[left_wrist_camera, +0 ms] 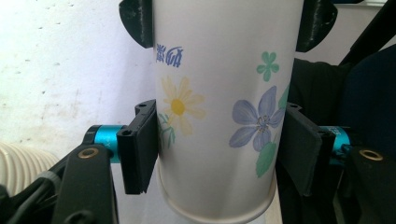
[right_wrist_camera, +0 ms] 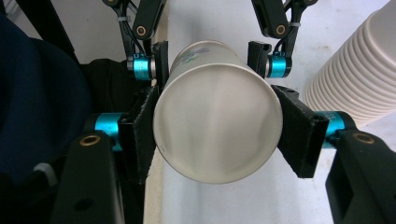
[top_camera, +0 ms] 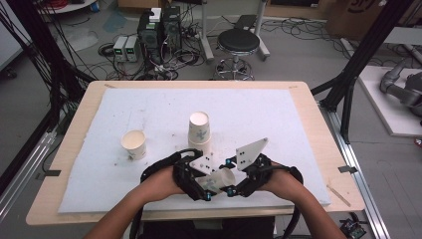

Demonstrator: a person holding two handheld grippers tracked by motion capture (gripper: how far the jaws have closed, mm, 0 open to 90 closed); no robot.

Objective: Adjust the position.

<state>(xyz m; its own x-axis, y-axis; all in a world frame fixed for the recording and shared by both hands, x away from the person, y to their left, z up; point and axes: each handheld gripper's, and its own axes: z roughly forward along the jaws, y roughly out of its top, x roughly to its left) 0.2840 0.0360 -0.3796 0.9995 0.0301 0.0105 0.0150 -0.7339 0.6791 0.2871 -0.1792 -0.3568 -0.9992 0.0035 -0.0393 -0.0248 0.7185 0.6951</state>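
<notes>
A white paper cup (top_camera: 219,179) printed with flowers lies on its side just above the table's front edge, held between both grippers. My left gripper (top_camera: 209,188) is shut on the cup (left_wrist_camera: 219,116) near its narrow end, pads pressed to both sides. My right gripper (top_camera: 233,183) is shut on the same cup (right_wrist_camera: 217,126) at its wide end, which faces that camera. In the right gripper view the left gripper's jaws grip the cup farther along. Both hands meet at the middle front of the white mat (top_camera: 149,109).
A stack of paper cups (top_camera: 199,130) stands just behind the grippers; its ribbed rims (right_wrist_camera: 359,79) show close by. A single open cup (top_camera: 134,144) stands to the left. A stool (top_camera: 239,42) and electronics sit on the floor beyond the table.
</notes>
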